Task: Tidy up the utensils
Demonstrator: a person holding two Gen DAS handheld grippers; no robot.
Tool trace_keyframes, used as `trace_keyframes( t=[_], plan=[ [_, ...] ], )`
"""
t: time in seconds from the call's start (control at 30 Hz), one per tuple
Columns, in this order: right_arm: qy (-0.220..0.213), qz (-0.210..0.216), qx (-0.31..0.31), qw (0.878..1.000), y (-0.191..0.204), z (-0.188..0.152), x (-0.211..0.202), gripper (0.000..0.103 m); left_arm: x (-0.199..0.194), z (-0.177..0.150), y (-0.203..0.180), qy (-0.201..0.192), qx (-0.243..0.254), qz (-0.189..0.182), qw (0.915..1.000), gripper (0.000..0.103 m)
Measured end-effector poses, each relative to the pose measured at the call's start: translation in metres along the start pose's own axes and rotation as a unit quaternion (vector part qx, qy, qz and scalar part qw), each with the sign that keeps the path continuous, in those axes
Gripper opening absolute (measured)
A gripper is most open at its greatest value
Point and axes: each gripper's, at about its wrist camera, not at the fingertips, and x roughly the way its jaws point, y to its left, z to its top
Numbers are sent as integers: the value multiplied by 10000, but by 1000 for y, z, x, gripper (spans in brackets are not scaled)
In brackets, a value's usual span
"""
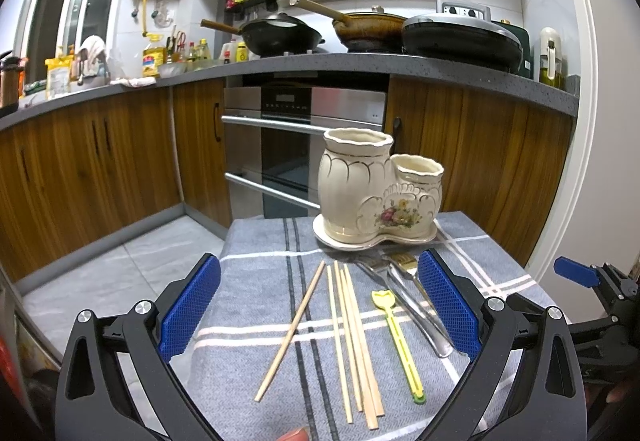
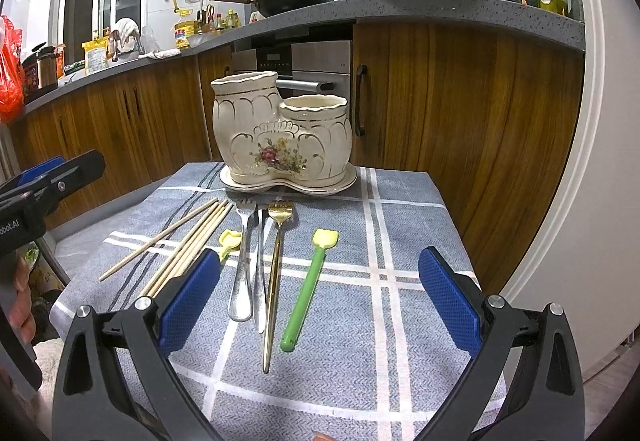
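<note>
A cream ceramic two-cup utensil holder [image 1: 376,189] [image 2: 280,133] stands empty on its saucer at the far end of the table. Several wooden chopsticks [image 1: 348,337] [image 2: 188,241] lie in front of it. Beside them are a yellow fork-spoon [image 1: 398,341] [image 2: 230,241], two silver forks [image 1: 400,297] [image 2: 244,261], a gold fork [image 2: 274,273] and a green-handled yellow spoon [image 2: 310,281]. My left gripper [image 1: 320,309] hovers open above the chopsticks. My right gripper [image 2: 320,301] hovers open above the forks and green spoon. Neither holds anything.
The table wears a grey checked cloth [image 2: 400,241]. Behind it run wooden cabinets [image 2: 460,121], an oven [image 1: 288,145] and a worktop [image 1: 360,65] with woks. The other gripper shows at the right edge [image 1: 580,273] and left edge [image 2: 48,181].
</note>
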Motion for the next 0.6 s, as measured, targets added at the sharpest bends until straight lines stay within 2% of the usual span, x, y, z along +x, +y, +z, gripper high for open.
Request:
trace_keyframes(
  t=[0.3,0.6],
  plan=[
    [68,76,8,9999,0,-1,5,98,4,-3,1,57,20,53,10000,98],
    [328,105,-21,9994,-8,-6,26,98,27,-8,6,316,93,124,9994,98]
  ],
)
